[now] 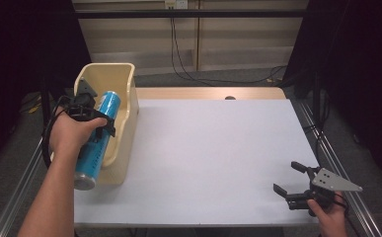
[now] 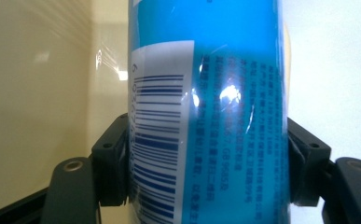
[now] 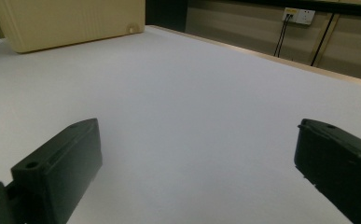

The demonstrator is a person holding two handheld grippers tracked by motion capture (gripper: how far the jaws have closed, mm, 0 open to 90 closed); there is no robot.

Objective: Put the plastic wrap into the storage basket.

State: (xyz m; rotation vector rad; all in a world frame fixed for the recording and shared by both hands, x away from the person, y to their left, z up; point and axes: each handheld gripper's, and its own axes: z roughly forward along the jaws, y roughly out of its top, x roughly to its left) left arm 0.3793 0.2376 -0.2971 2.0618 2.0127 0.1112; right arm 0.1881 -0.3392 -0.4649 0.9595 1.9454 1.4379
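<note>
A blue can (image 1: 97, 139) is held lengthwise over the cream plastic bin (image 1: 121, 98) at the left edge of the bench (image 1: 208, 153), its silver end pointing toward the person and hanging past the bin's near end, its far end reaching over the bin's hollow. In the left gripper view the can (image 2: 215, 107) stands between the two black jaws, which press against its sides, one on the white barcode panel (image 2: 162, 140) and the other on the blue printed side; small text runs down the blue part but is too fine to read. The left gripper (image 1: 92, 121) is clamped around the can's middle, with the person's left hand (image 1: 70, 133) wrapped over the gripper body and its black cable (image 1: 45, 143) looping beside the wrist. The bin sits with its long side along the bench's left edge, its tall rounded back toward the far left corner. Well apart from all this, at the near right corner of the bench, the right gripper (image 1: 291, 178) rests low over the white surface with its jaws spread wide and nothing between them, the grey three-cornered plate (image 1: 334, 180) on top and the right hand (image 1: 329, 215) behind it. In the right gripper view the two jaws frame bare white bench (image 3: 192, 116), with the cream bin (image 3: 66, 21) at the far corner and a wall socket (image 3: 299, 15) beyond.
</note>
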